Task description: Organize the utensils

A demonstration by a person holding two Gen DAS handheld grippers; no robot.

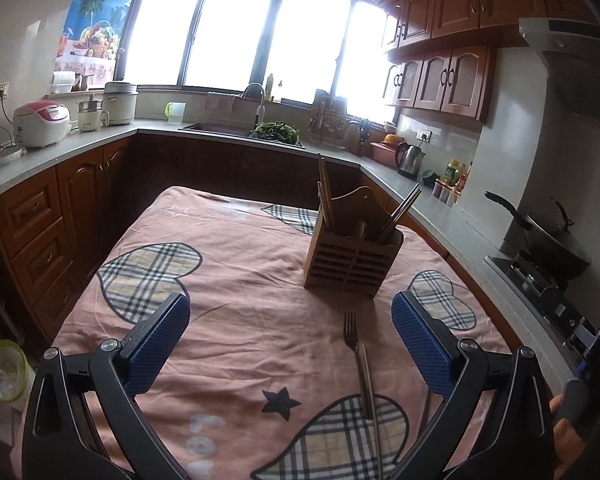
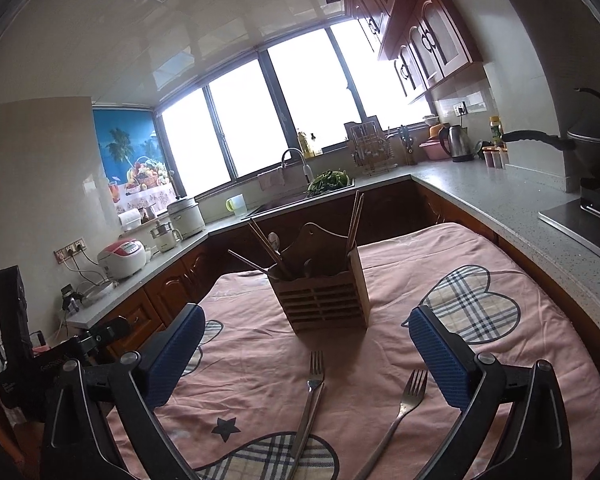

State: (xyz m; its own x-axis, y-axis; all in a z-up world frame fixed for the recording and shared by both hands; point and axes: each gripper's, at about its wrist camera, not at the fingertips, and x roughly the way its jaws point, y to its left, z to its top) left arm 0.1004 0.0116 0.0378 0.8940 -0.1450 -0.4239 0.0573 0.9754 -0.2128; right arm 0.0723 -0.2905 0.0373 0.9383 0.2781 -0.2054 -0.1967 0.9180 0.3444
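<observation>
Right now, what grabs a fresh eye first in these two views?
The wooden utensil holder stands mid-table on the pink plaid-heart cloth, chopsticks jutting from it. Two forks lie flat in front of it, between the open right gripper fingers. Behind, blown-out windows dominate the kitchen.

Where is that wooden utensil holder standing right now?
The wooden utensil holder stands upright mid-table on the pink cloth, just beyond the two forks, ahead of both open grippers.
</observation>
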